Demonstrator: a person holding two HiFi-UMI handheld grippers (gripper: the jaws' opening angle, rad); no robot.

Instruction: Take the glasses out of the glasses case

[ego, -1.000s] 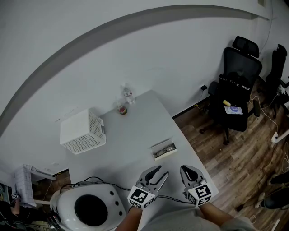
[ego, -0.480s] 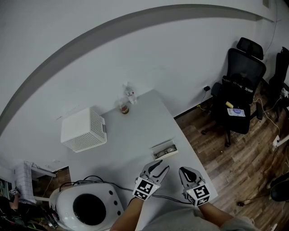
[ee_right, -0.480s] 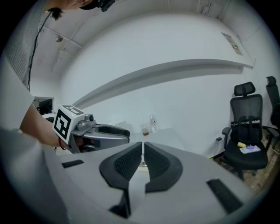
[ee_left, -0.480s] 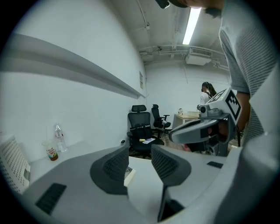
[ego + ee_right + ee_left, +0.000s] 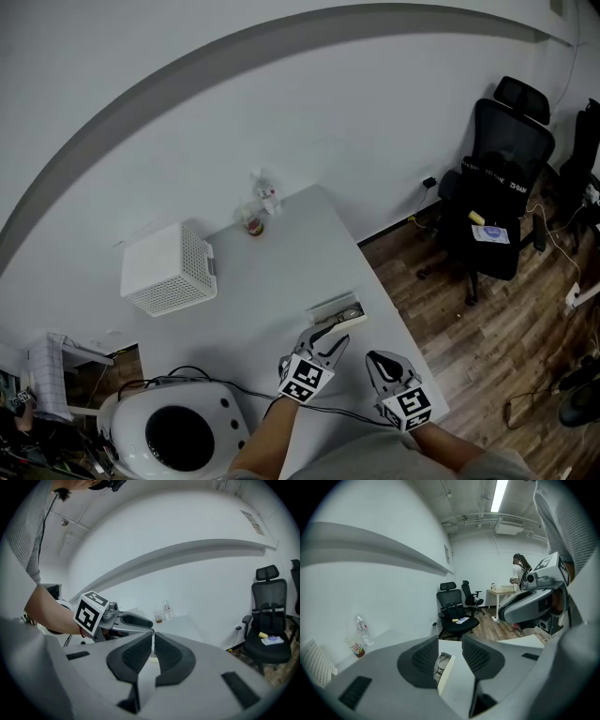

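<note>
While left gripper (image 5: 450, 640) gapes, glasses case (image 5: 446, 672) just beyond fingers (image 5: 419, 660)

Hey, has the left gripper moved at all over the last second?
Yes. In the head view, the left gripper has moved forward, away from the person and toward the glasses case. The gap between it and the case has nearly closed.

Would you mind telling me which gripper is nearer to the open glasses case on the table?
Left. The left gripper is right by the near side of the glasses case; the right gripper hangs farther back, off to its right.
</note>
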